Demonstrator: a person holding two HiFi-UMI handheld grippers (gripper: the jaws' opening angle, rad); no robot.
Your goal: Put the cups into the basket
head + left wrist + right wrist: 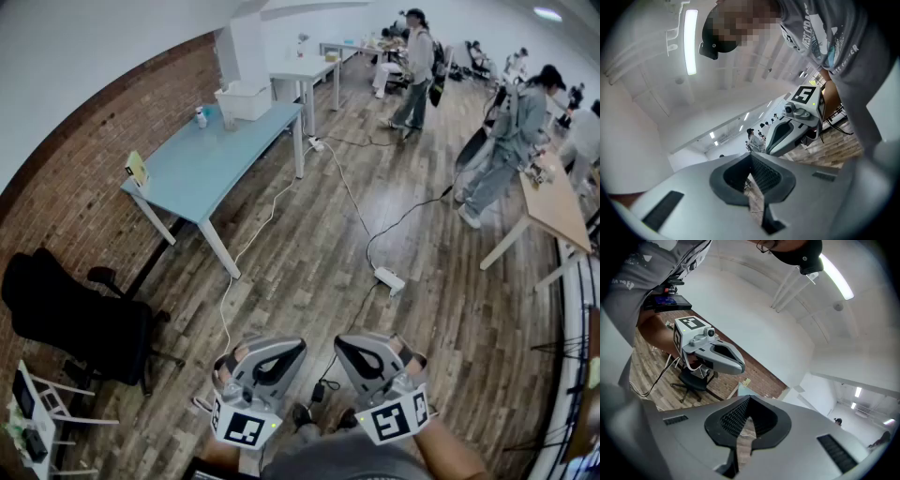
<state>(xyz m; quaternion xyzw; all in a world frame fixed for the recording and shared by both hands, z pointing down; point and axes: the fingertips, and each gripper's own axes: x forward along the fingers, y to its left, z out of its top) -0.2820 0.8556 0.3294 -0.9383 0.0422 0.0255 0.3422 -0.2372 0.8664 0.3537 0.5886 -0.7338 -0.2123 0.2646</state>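
A white basket (246, 101) stands at the far end of a light blue table (202, 169), far ahead on the left. Beside it are two small cup-like things, one white (201, 117) and one clear (230, 120). My left gripper (298, 347) and right gripper (341, 345) are held close to my body over the wooden floor, far from the table. Both are shut on nothing. The left gripper view shows its jaws (750, 157) closed, pointing up at the ceiling. The right gripper (749, 402) points up likewise.
A black office chair (75, 319) stands by the brick wall at the left. A power strip (389, 279) and cables lie on the floor ahead. Several people stand at the back and right, near a wooden table (555, 208). A white table (302, 70) is behind the blue one.
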